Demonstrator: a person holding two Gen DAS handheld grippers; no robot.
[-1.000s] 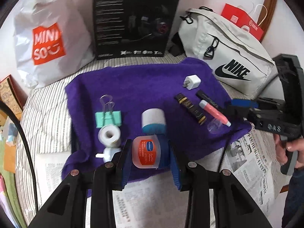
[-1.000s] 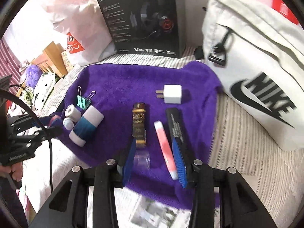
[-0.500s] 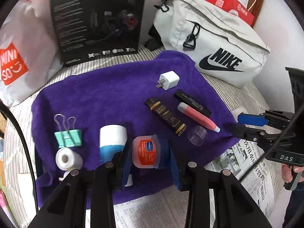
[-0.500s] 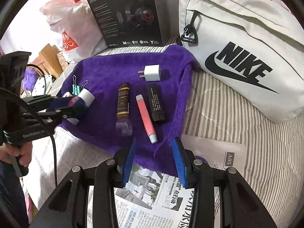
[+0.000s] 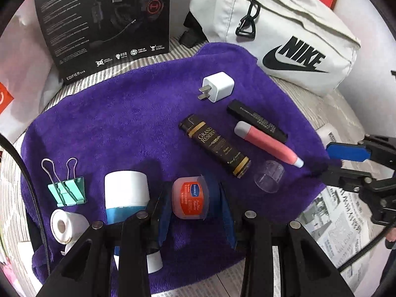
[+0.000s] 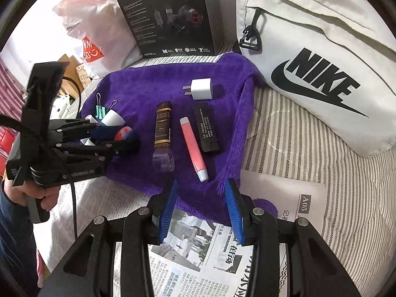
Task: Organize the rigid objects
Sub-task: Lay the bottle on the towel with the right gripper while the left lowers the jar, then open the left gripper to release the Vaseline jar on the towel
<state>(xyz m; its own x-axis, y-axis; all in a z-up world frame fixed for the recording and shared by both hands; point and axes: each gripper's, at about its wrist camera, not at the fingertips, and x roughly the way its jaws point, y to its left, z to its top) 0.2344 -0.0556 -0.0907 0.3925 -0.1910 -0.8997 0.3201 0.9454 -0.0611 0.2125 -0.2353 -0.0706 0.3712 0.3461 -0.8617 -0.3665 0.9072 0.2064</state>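
- Since a second ago our left gripper (image 5: 195, 199) has carried the small round lip-balm jar with the orange label (image 5: 190, 197) sideways across the purple fleece towel (image 5: 138, 121); the green binder clip (image 5: 67, 191) and white tape roll (image 5: 63, 226), then straight ahead of it, now lie off to its left, and the clear plastic cap (image 5: 269, 176) sits closer on the right.
- We hold the jar clamped between the blue pads (image 5: 164, 204), above the near part of the towel; whether it touches the fleece we cannot tell.
- Our left finger covers the lower part of the white-and-blue cylindrical bottle (image 5: 126, 195), and a second white roll beneath the tape roll is mostly hidden.
- From the right wrist view the jar shows only as an orange-and-blue patch (image 6: 123, 133) behind the left gripper's black frame, and the clip (image 6: 100, 110) is half covered.
- Farther out lie a brown-and-gold tube marked Grand Reserve (image 5: 215, 146), a pink tube with a pale cap (image 5: 267, 144), a flat black box (image 5: 257, 120) and a white plug adapter (image 5: 217, 86).
- Behind the towel stand a black headset box (image 5: 106, 22) and a white Nike bag (image 5: 292, 39); newspaper (image 6: 198, 255) lies at the near edge.
- Our right gripper (image 6: 201, 209) points steeply down over the towel's edge and the newspaper, its jaws apart around nothing.
- A hand (image 6: 39, 195) grips the left gripper's handle at the frame's edge.
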